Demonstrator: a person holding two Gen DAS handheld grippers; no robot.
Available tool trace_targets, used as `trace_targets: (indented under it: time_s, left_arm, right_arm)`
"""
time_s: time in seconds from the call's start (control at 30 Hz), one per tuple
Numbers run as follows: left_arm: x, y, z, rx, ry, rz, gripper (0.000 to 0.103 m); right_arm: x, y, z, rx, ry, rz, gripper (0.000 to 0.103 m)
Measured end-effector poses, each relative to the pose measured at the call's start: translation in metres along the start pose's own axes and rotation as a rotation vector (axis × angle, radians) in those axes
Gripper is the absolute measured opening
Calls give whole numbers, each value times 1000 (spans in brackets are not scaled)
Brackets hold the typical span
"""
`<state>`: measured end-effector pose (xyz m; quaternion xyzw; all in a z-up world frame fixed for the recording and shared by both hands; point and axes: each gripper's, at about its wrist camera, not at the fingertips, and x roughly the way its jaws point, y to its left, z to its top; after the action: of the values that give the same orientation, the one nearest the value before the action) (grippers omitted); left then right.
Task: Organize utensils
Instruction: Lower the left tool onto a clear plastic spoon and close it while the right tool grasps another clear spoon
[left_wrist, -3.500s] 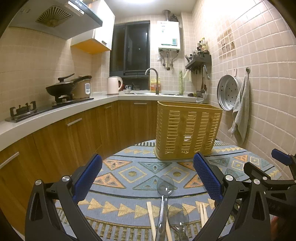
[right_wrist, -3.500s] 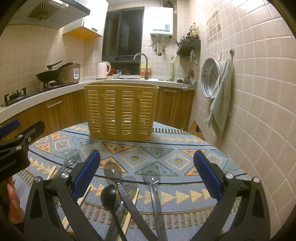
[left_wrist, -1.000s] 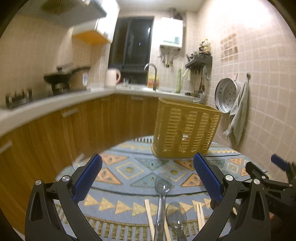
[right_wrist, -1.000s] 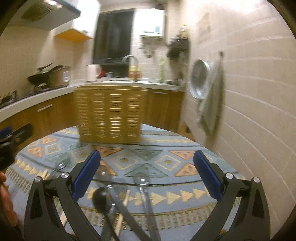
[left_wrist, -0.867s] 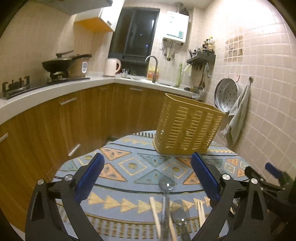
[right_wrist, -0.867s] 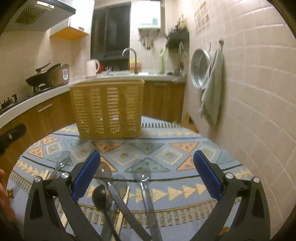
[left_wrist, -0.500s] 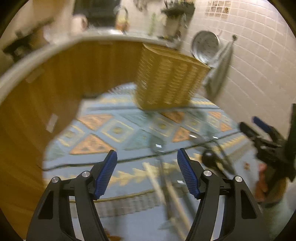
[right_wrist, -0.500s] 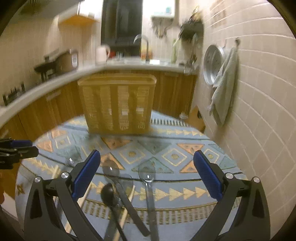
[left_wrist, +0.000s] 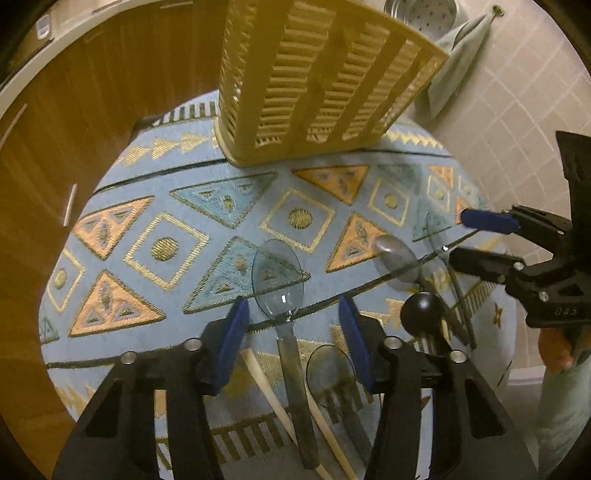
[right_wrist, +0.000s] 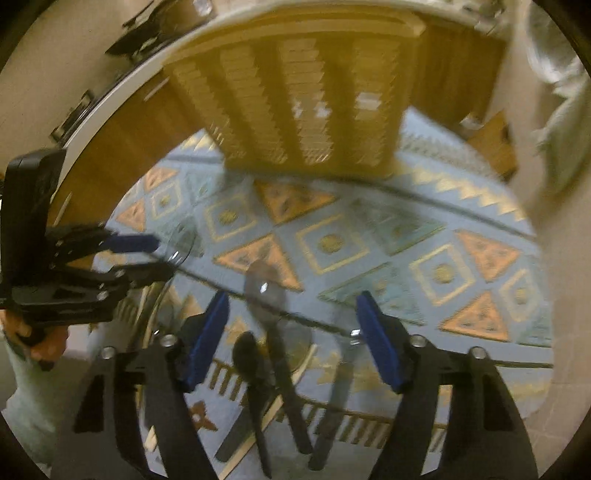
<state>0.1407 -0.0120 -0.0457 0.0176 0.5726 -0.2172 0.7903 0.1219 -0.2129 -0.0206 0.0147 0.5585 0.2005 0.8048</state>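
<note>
Several utensils lie on a round table with a blue patterned cloth. My left gripper points down over a metal spoon, whose handle runs under the gap; the jaws are closing and the pads are clear of it. Wooden chopsticks, a second spoon and a black ladle lie beside it. My right gripper hovers over a metal spoon and the black ladle; its jaws are closing too, with nothing pressed. A yellow slatted basket stands at the table's far side.
Wooden cabinets curve round the left. A tiled wall with a hanging towel is on the right. The right gripper shows in the left wrist view, and the left gripper in the right wrist view, each with a hand behind.
Both grippers have tipped steeply down from facing the kitchen to facing the tabletop and moved over the utensils. Both pairs of jaws have narrowed, the left more.
</note>
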Motion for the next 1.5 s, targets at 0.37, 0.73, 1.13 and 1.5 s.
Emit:
trace_targets:
  time_s: [0.37,0.73,1.13,1.5]
  left_arm:
    - [22,-2,7,-14,34,25,32]
    - [21,-2,11,3,55,28,33]
    - [32,-37,1,119,35,187,26]
    - [13,-26,-5,76,-75,88,25]
  right_arm:
    - [42,33,2,-162,169,-6,37]
    - [62,50,18,-209,211,-51,37]
    - [56,46,8,-168,175,-15,15]
    - [22,9,15,-37,85,55,14]
